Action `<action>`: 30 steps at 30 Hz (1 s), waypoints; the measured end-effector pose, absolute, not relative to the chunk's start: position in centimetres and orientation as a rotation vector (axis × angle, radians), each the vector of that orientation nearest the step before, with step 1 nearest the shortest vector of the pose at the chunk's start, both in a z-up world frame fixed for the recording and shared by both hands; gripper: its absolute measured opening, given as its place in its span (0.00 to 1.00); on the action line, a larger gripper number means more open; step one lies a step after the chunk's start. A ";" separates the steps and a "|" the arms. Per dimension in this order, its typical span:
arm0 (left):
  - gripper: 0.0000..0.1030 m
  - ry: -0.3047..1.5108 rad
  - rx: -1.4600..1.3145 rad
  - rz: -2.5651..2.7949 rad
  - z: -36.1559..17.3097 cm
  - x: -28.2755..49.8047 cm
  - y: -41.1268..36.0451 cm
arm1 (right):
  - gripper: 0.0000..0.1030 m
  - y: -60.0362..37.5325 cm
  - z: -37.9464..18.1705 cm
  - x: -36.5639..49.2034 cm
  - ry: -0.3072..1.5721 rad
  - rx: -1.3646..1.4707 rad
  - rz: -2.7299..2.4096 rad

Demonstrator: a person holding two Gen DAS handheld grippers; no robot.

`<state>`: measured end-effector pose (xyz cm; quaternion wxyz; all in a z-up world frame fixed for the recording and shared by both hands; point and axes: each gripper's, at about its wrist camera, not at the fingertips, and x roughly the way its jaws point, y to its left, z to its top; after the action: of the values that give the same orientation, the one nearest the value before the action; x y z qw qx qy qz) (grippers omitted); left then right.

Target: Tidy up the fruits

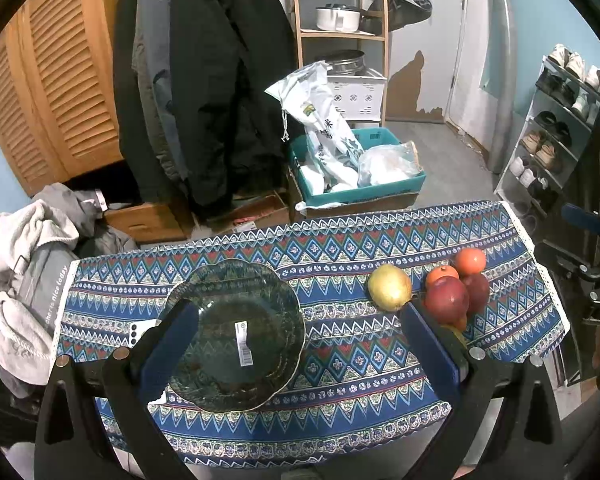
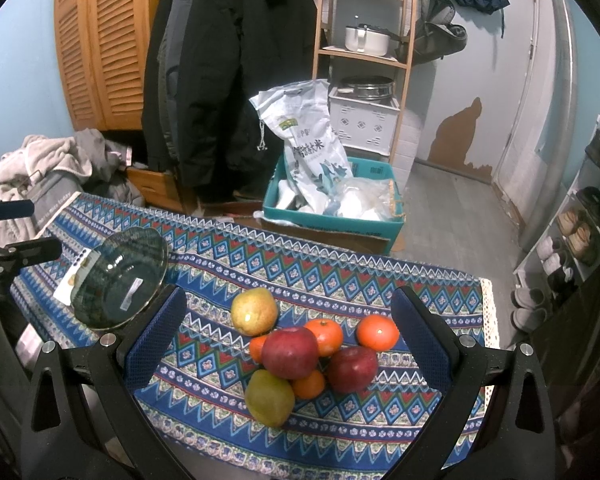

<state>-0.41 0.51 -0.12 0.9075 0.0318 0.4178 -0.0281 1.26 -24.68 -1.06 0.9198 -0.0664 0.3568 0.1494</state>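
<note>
A pile of fruit lies on the patterned tablecloth (image 2: 340, 280): two red apples (image 2: 290, 352) (image 2: 352, 369), two yellow-green pears (image 2: 254, 311) (image 2: 269, 397), and several oranges (image 2: 377, 332). A dark glass plate (image 2: 120, 276) stands empty to the left; it also shows in the left wrist view (image 1: 236, 332). My right gripper (image 2: 288, 340) is open above the fruit pile, its jaws wide on either side. My left gripper (image 1: 300, 340) is open and empty above the cloth, between the plate and the fruit (image 1: 446, 298), with a pear (image 1: 389, 287) just ahead.
A white phone (image 1: 140, 332) lies partly under the plate's left side. Beyond the table's far edge stand a teal box (image 1: 360, 184) with bags, hanging coats (image 1: 204, 80), a wooden shelf (image 1: 340, 32) and a shoe rack (image 1: 548, 140). Clothes (image 1: 20, 280) are piled at the left.
</note>
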 end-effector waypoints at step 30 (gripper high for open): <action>0.99 0.864 0.066 -0.058 -0.1 -0.4 0.5 | 0.97 -24.9 -1.6 0.9 0.735 -0.140 0.303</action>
<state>-0.43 0.52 -0.11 0.9072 0.0318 0.4186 -0.0281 0.88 -24.93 -1.62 0.9196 -0.0679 0.3578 0.1474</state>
